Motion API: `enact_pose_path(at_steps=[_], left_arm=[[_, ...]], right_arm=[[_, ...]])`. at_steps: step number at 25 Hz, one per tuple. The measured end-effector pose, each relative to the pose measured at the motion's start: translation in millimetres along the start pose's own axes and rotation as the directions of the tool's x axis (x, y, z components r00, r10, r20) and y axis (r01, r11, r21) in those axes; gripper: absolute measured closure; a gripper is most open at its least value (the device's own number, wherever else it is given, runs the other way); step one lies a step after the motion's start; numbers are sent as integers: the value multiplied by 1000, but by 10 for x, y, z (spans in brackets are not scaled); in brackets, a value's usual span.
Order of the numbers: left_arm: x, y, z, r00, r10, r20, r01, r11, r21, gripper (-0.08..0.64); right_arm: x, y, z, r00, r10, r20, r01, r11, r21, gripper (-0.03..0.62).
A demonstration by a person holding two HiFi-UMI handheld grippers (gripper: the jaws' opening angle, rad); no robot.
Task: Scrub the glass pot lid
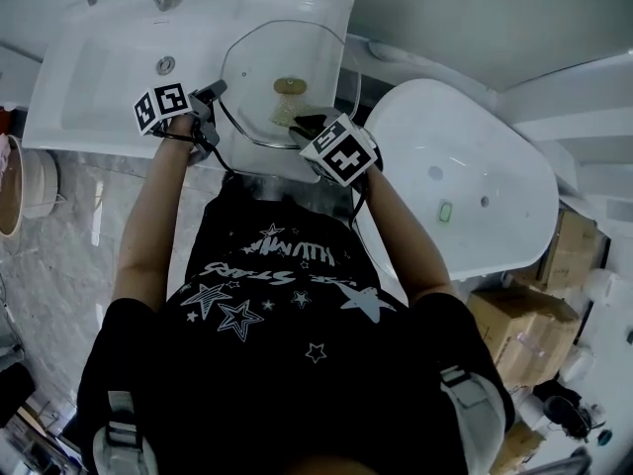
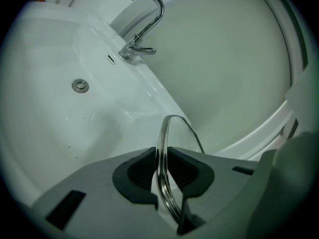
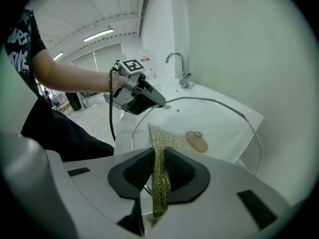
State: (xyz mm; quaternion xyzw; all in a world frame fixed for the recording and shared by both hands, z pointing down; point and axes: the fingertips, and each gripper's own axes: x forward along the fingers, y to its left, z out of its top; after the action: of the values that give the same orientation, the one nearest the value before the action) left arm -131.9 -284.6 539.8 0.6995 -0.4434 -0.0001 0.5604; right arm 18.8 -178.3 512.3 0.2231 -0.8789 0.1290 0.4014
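The round glass pot lid (image 1: pixel 259 62) with a tan knob (image 1: pixel 290 85) hangs tilted over the white sink (image 1: pixel 109 67). My left gripper (image 1: pixel 212 100) is shut on the lid's left metal rim. In the left gripper view the rim (image 2: pixel 160 148) runs edge-on between the dark pads of that gripper (image 2: pixel 162 171). My right gripper (image 1: pixel 309 125) is shut on a gold mesh scrubbing cloth (image 1: pixel 286 114), which lies against the lid's near face. In the right gripper view the cloth (image 3: pixel 158 156) hangs from the pads and spreads onto the glass (image 3: pixel 224 128) beside the knob (image 3: pixel 197 141).
A chrome faucet (image 2: pixel 144 19) and a drain (image 2: pixel 80 85) belong to the sink. To the right stands a white bathtub (image 1: pixel 475 186), and cardboard boxes (image 1: pixel 524 334) sit on the floor beyond it. At the far left edge is a round bucket (image 1: pixel 15 181).
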Motion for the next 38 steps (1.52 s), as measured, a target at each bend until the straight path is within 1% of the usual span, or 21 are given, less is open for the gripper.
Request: enact_pose_path(at_steps=[4, 7, 15, 19, 23, 25, 29, 35, 38], left_arm=[[9, 1, 0, 1000, 9, 4, -9, 1000, 6, 492], [8, 12, 7, 1000, 9, 10, -9, 1000, 2, 491], [2, 8, -14, 1000, -2, 20, 2, 1000, -14, 491], [-18, -12, -12, 1000, 1, 20, -1, 1000, -4, 491], [-33, -36, -36, 999, -3, 34, 2, 1000, 5, 492], [-70, -40, -42, 999, -10, 52, 11, 1000, -6, 472], [-241, -19, -19, 993, -4, 115, 6, 1000, -13, 440], [-679, 21, -138, 980, -19, 197, 21, 1000, -12, 437], [-870, -45, -253, 973, -41, 228, 43, 999, -6, 437]], right_arm=[[2, 126, 55, 998, 54, 32, -55, 998, 31, 520], [9, 159, 78, 996, 76, 47, -79, 996, 51, 520], [-98, 105, 131, 989, 106, 104, -114, 991, 71, 520], [-153, 68, 173, 982, 125, 140, -141, 984, 106, 518], [-202, 46, 200, 978, 133, 161, -151, 982, 111, 518], [-240, 43, 226, 975, 138, 176, -158, 981, 109, 518], [-300, 3, 287, 970, 136, 203, -161, 981, 109, 518], [-311, 0, 434, 958, 139, 250, -177, 974, 138, 518], [-320, 29, 516, 952, 147, 269, -190, 971, 142, 522]])
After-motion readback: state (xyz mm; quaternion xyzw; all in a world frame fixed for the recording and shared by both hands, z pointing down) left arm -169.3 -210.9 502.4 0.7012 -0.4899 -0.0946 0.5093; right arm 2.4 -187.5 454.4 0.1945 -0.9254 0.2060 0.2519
